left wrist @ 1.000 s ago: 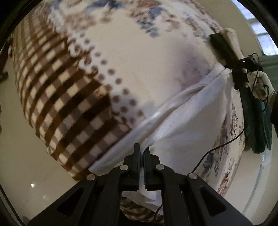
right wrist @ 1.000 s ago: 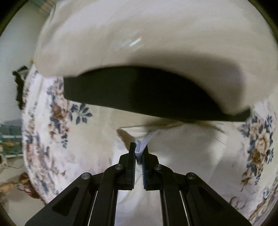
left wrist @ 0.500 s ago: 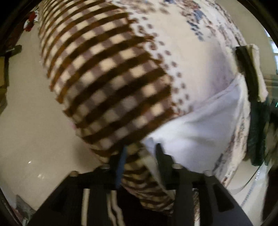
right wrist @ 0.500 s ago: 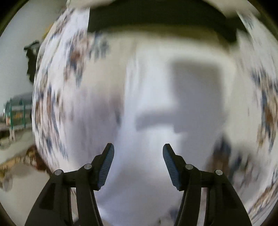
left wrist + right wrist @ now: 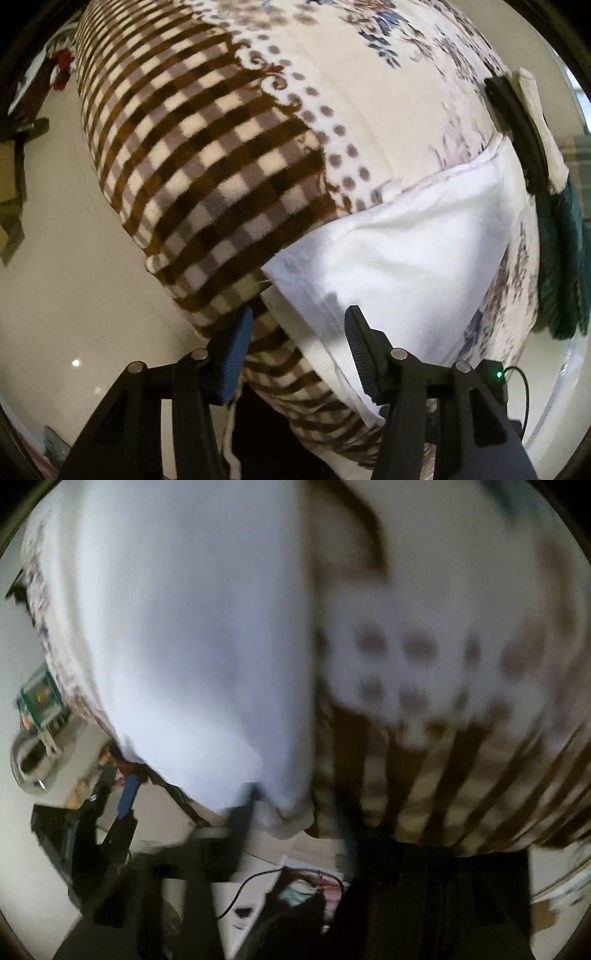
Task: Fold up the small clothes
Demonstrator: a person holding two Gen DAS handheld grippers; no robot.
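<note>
White garment (image 5: 399,251), one, folded, lies flat on patterned blanket (image 5: 207,162), against blanket's checked border, near corner overhanging blanket's front edge. Looks light, soft, limp; layers likely slide apart. Best hold: hemmed near corner, pinching all layers together. Left gripper (image 5: 299,354), one, jaws apart, just opened further, straddles that corner, pads not pressing. Right gripper (image 5: 291,812), one, badly blurred above same corner; jaws closing lately, grip cannot be judged.

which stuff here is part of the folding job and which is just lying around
Part of the job:
white garment
left gripper
patterned blanket under it

Just lying about:
dark green cloth
black and cream item at the far edge
</note>
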